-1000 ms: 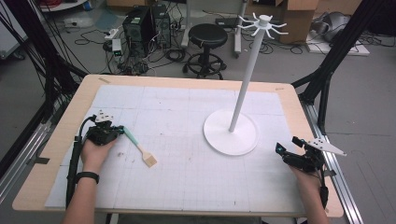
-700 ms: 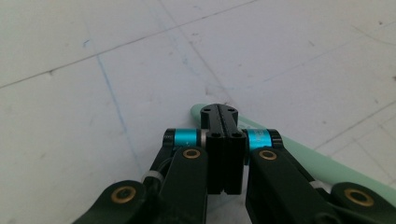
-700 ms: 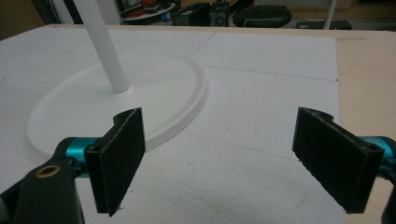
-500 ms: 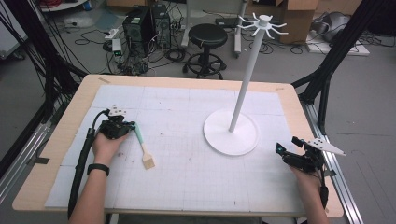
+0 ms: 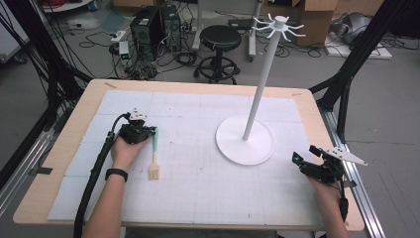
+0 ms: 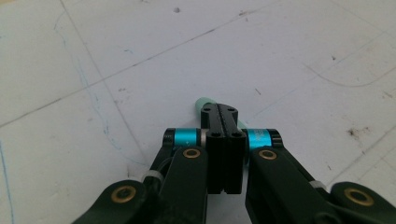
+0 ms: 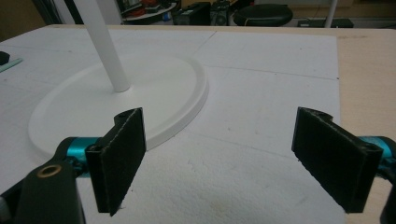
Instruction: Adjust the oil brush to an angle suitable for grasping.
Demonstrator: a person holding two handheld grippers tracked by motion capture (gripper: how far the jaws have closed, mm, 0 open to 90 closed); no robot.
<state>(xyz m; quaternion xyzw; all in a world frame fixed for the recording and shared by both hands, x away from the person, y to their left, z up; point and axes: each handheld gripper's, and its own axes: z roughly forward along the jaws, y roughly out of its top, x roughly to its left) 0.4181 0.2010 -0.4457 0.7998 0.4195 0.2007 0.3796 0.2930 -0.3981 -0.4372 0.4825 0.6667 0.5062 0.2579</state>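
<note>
The left gripper is clamping the green handle end of a small brush, its fingers pressed together with the handle's rounded tip poking out just past them in the left gripper view. The brush is lying flat on the white gridded surface. Its long axis is running from the fingers back toward the person, with the pale bristle head at the end farthest from the fingers and beside the person's left wrist.

The right gripper is resting near the right edge of the surface, its fingers standing wide apart with nothing between them. They are facing the round base of the white hanging stand, which is sitting just ahead of them.

The brush is well away from the right fingers, so the left hand is the nearer one by far. The stand is lying off to the right of the left fingers, across the surface, so any carry to it will likely be travelling that way.
</note>
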